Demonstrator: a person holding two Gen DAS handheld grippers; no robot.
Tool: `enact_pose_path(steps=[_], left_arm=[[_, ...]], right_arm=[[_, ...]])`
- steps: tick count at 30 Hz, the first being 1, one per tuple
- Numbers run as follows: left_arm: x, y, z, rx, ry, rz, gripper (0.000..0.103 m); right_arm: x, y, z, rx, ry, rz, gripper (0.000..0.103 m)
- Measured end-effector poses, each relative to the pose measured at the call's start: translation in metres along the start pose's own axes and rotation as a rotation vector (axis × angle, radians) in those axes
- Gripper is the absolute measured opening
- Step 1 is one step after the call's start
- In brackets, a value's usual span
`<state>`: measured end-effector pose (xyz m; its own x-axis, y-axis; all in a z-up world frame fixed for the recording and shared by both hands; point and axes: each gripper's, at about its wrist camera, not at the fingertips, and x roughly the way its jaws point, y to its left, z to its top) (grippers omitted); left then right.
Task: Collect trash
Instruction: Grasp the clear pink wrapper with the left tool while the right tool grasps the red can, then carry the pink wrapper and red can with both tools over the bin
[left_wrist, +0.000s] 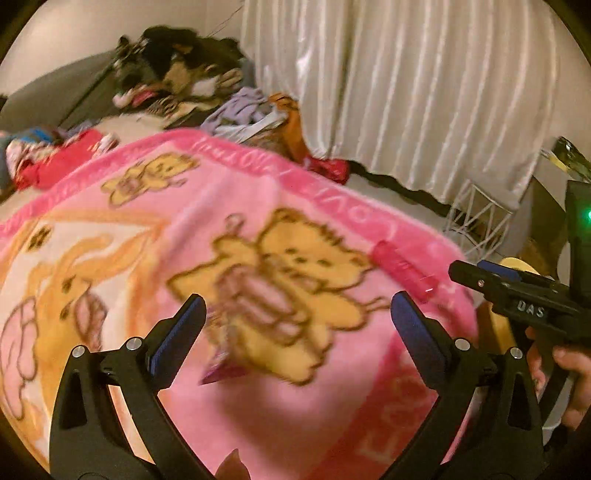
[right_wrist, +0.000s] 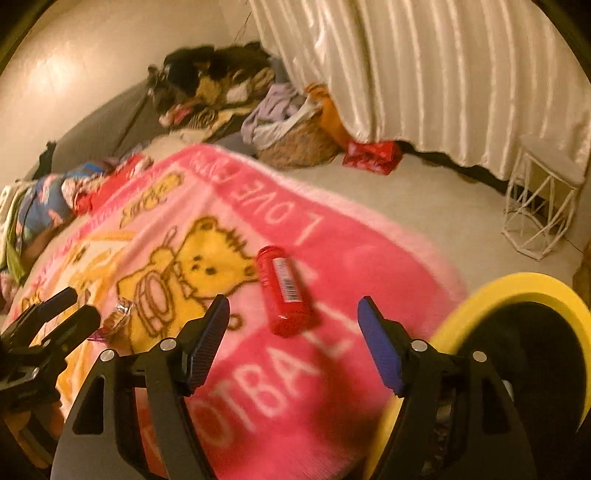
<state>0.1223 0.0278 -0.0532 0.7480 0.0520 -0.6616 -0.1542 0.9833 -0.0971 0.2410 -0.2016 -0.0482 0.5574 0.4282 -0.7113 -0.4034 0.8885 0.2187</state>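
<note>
Clothes (right_wrist: 55, 203) are piling up at the far left of the bed, and a pink cartoon blanket (right_wrist: 332, 258) is covering most of it. Left gripper (left_wrist: 295, 317) is hanging over the blanket with jaws spread wide, nothing between them — a crumpled wrapper (left_wrist: 221, 365) is lying just under its left finger. Right gripper (right_wrist: 293, 314) is also gaping and empty, with a red tube (right_wrist: 284, 291) lying on the blanket just ahead of it. Only the right view is showing a yellow-rimmed bin (right_wrist: 517, 295) clearly; the left view is just catching a sliver.
</note>
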Motion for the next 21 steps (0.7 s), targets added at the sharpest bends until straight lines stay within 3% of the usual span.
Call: enact_pose_path(steps=[6, 13, 15, 16, 20, 21], left_arm=[[0.014, 0.038, -0.017, -0.128, 0.075, -0.016, 0.092], [0.026, 0.059, -0.033, -0.244, 0.139, -0.081, 0.057], [0.027, 0.059, -0.035, -0.254, 0.149, -0.089, 0.047], [0.028, 0.059, -0.036, -0.256, 0.155, -0.092, 0.039], [0.033, 0.057, -0.039, -0.250, 0.178, -0.098, 0.020], [0.034, 0.056, -0.039, -0.247, 0.186, -0.104, 0.020]], right_arm=[[0.043, 0.014, 0.003, -0.024, 0.084, -0.045, 0.064], [0.071, 0.019, -0.002, -0.030, 0.145, -0.093, 0.056], [0.074, 0.022, -0.004, -0.046, 0.152, -0.110, 0.047], [0.076, 0.023, -0.004, -0.055, 0.152, -0.114, 0.037], [0.067, 0.024, -0.007, -0.056, 0.122, -0.098, 0.034], [0.062, 0.024, -0.009, -0.052, 0.110, -0.089, 0.034]])
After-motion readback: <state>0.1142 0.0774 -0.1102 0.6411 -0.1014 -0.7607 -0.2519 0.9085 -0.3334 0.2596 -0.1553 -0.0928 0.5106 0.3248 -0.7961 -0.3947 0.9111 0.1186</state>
